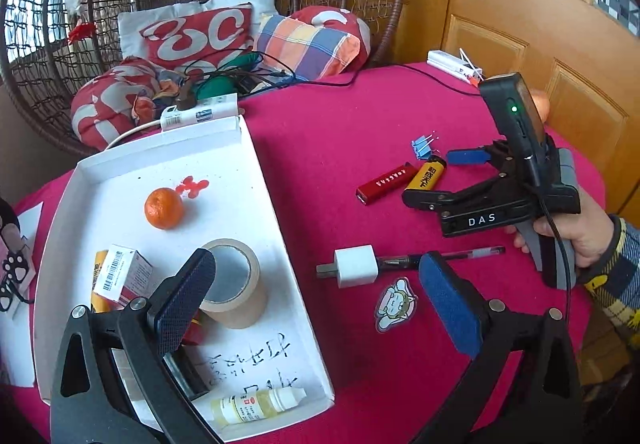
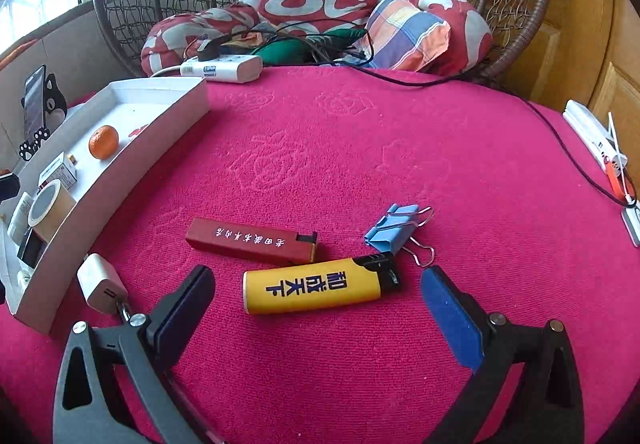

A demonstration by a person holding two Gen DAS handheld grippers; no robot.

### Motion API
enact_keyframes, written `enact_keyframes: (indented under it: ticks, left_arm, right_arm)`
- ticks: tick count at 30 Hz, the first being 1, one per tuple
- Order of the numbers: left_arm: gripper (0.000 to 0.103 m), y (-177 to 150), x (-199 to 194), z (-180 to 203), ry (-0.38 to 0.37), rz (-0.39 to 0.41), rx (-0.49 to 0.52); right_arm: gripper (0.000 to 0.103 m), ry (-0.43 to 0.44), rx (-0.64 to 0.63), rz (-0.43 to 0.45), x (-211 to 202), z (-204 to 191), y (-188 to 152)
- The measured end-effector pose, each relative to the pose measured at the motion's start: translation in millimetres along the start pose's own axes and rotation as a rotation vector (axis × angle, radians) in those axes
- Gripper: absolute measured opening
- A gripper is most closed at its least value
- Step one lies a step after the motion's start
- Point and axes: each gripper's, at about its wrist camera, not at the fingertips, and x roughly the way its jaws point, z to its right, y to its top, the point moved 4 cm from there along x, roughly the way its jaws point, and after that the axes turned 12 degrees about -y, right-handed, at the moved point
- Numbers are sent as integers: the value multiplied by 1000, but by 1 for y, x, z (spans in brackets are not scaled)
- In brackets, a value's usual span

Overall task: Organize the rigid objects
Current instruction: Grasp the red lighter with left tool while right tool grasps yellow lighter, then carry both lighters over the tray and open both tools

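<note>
With the right tongs (image 2: 318, 304) spread wide around the yellow lighter (image 2: 320, 286) mid-worktop, closing could nudge the touching red lighter (image 2: 252, 240) or binder clip (image 2: 394, 226); left tongs (image 1: 316, 294) gape empty.

Pen (image 1: 460, 255) partly behind white charger (image 1: 357, 265)

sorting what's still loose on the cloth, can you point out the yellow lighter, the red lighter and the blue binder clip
yellow lighter (image 2: 316, 290), right wrist view, on the middle of its yellow body
red lighter (image 2: 250, 240), right wrist view, on its printed side
blue binder clip (image 2: 386, 228), right wrist view, on its blue body
</note>
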Motion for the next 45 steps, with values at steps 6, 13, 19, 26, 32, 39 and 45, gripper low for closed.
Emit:
enact_keyframes:
  ticks: [6,13,19,26,32,39,45]
  left_arm:
    - [102,15,23,20,-63,-57,60]
    - [68,52,101,44,-109,-211,132]
    - [65,66,165,51,-60,-315,190]
    - [53,67,172,52,-85,-310,166]
    - [17,55,157,62,-8,-253,183]
    - [17,55,121,59,49,-113,74]
    - [17,64,86,51,79,-20,34]
  right_arm:
    - [82,66,55,-13,-7,11,-9]
    - [82,106,178,-9,-26,41,-33]
    - [82,152,244,-5,-36,58,-45]
    - [82,195,296,5,-41,68,-49]
    - [82,194,352,54,-55,80,-48]
    - [82,159,377,142,-81,86,-35]
    - [82,154,361,190,-96,78,-19]
